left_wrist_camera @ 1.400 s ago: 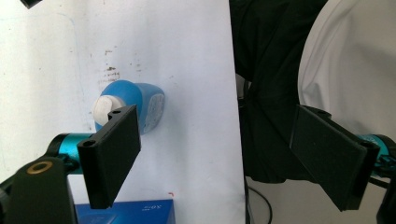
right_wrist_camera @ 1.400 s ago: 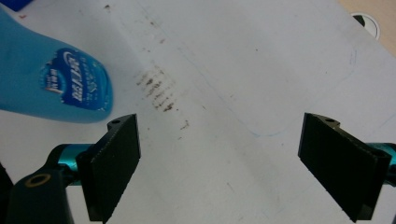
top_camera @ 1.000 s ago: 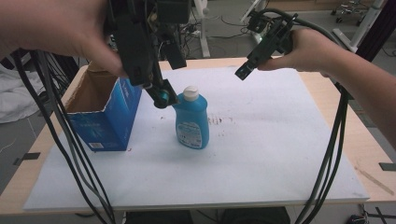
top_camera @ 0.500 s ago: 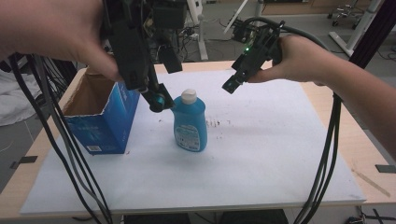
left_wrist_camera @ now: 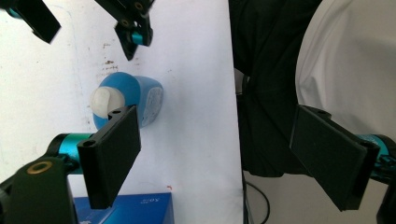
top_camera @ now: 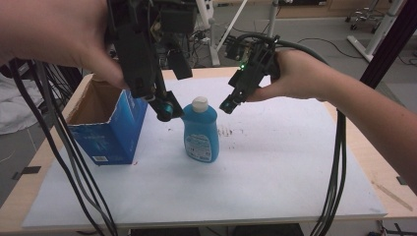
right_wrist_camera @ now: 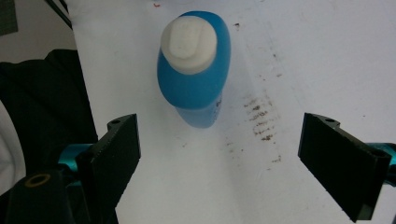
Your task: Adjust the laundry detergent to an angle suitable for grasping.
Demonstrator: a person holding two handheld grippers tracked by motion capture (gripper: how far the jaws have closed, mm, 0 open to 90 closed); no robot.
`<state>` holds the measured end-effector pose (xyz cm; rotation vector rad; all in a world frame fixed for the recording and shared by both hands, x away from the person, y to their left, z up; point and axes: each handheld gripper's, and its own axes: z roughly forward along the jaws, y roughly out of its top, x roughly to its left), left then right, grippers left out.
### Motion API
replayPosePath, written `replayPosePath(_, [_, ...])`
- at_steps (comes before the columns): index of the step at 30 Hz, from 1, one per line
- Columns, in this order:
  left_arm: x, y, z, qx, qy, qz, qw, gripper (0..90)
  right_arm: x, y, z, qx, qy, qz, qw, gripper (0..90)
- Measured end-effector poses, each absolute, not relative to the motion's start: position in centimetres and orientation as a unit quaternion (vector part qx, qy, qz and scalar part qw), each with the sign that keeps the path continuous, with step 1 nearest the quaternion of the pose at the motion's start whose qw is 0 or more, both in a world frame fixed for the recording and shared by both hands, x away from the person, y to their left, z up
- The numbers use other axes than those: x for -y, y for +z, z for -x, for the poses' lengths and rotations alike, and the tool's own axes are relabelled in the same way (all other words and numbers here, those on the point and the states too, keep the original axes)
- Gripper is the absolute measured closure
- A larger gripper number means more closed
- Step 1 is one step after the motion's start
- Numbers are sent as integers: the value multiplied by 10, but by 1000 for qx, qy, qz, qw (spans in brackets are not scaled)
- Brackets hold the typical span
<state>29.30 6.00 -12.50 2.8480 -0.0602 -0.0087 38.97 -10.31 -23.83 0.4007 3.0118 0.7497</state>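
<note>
Standing upright on the white worktop (top_camera: 275,182), just beside the open blue box (top_camera: 105,130), the blue bottle (top_camera: 200,132) has released tongs on both sides: left tongs (top_camera: 164,109) by its shoulder, right tongs (top_camera: 228,103) near its white cap (top_camera: 199,103). A glancing touch could topple it.

right hand-held gripper (top_camera: 229,104) lower, closer to bottle (top_camera: 200,130) (jaws apart)
</note>
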Motion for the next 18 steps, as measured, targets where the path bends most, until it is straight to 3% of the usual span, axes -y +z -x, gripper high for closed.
replayPosePath(18, [-60, -123, -289, 27, -2, -989, 145, 164, 69, -259, -384, -969, 217, -115, -4, 123])
